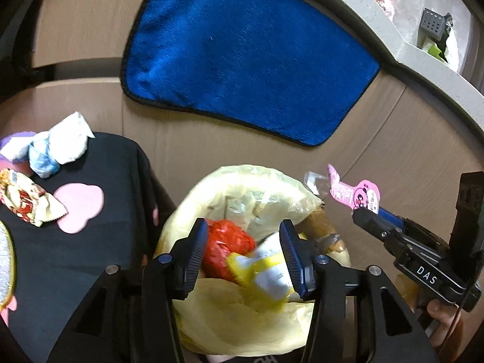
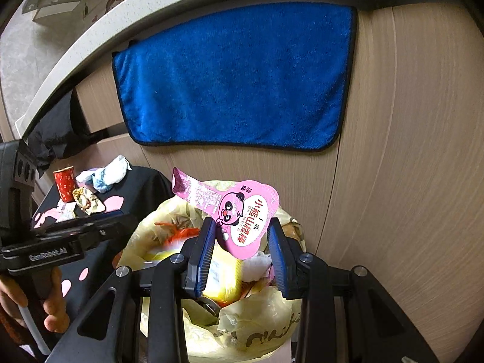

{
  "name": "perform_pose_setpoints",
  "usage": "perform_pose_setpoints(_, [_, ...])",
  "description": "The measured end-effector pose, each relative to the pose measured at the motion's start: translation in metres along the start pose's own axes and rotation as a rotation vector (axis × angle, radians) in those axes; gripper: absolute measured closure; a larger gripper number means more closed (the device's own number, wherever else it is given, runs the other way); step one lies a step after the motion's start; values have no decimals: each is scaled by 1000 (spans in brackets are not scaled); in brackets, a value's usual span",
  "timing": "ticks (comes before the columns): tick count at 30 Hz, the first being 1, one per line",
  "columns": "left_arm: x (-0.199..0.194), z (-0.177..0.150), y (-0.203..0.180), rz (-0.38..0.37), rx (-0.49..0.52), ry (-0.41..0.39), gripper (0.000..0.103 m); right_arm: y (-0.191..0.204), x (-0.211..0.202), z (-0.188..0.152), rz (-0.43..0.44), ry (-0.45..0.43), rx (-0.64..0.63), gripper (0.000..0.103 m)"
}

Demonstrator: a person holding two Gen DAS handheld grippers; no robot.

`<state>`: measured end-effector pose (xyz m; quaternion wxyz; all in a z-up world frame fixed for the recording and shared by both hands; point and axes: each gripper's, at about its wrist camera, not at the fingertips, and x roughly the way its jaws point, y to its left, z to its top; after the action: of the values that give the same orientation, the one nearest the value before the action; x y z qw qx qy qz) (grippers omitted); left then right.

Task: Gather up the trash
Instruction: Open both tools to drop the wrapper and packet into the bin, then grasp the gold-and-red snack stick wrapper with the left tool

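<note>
trash bag (image 1: pixel 242 326) sits beneath both tongs. left tongs (image 1: pixel 245 254) stand apart over a blurred yellow packet (image 1: pixel 263 275); right tongs (image 2: pixel 242 242) clamp a pink wrapper (image 2: pixel 242 211), sticking out toward 11 o'clock.

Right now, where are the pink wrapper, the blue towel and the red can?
pink wrapper (image 2: pixel 242 220), right wrist view, on its printed cartoon face.
blue towel (image 2: pixel 236 75), right wrist view, on the middle of the cloth.
red can (image 2: pixel 64 184), right wrist view, on its side wall.
</note>
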<state>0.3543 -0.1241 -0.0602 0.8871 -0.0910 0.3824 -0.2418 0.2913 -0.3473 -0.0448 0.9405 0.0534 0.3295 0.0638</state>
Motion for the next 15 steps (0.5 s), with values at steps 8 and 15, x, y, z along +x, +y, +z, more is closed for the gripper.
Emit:
perform_pose_setpoints(8, [-28,3,37,65,-92,-42,53,10,11,-4,-13,40,-6,55])
perform_pose_setpoints(15, [-72,-9,87,179,-123,-117,53,27,9,0,-48,29,-31,54])
